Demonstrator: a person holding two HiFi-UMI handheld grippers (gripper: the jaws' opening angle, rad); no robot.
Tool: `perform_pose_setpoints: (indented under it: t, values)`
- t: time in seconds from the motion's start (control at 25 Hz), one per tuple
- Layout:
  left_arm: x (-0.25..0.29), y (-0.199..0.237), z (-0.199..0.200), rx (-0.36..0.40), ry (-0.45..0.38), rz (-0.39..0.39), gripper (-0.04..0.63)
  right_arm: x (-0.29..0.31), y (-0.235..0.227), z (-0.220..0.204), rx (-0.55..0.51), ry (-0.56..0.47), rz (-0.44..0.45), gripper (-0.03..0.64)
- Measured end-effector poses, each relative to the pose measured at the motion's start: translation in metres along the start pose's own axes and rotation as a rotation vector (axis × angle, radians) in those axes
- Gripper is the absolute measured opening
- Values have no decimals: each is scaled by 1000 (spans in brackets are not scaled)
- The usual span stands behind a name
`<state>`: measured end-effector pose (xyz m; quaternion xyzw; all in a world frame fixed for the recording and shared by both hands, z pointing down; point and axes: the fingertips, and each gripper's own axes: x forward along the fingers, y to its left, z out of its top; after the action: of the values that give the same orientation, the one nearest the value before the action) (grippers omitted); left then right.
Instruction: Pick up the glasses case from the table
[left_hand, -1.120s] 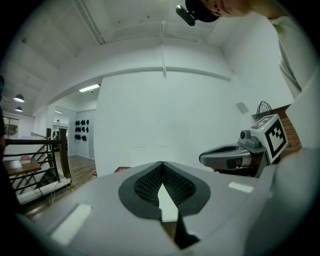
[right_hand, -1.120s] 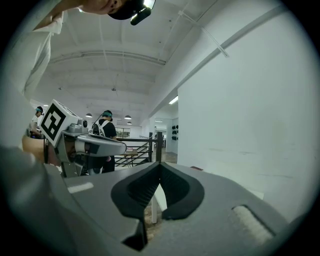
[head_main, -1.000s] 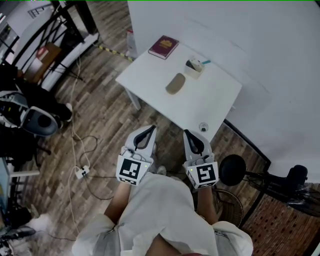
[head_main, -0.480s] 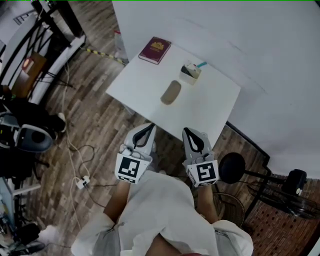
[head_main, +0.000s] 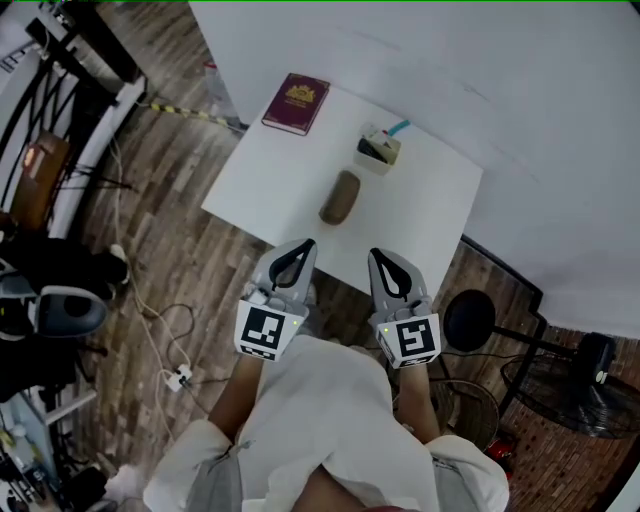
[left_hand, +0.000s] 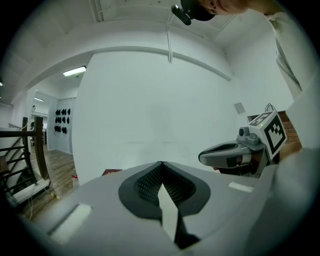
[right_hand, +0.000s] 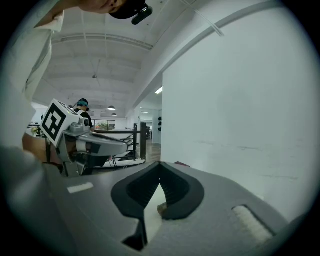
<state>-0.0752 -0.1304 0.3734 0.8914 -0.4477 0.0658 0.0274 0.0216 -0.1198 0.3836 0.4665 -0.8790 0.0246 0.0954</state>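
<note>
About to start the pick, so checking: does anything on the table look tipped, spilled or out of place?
Nothing stands out. The glasses case lies flat in the middle of the table, the maroon book sits flat near a far corner, and the holder with a teal pen stands behind the case. No spill shows.

One table (head_main: 425, 225) carries one glasses case (head_main: 340, 197), one dark red book (head_main: 296, 103), one small box (head_main: 380, 149) and one teal pen (head_main: 400, 128). Two grippers — left gripper (head_main: 307, 243), right gripper (head_main: 374, 253). One fan (head_main: 575, 395) on the floor.
</note>
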Motion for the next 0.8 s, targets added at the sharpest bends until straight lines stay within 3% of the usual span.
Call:
perform_pose_setpoints:
  t: [0.44, 0.8]
  values:
    - [36, 41, -2, 12, -14, -94, 18, 46, -15, 0, -8, 32, -89, 3]
    - [52, 55, -20, -38, 33, -134, 20, 54, -20, -7, -4, 93, -147, 3]
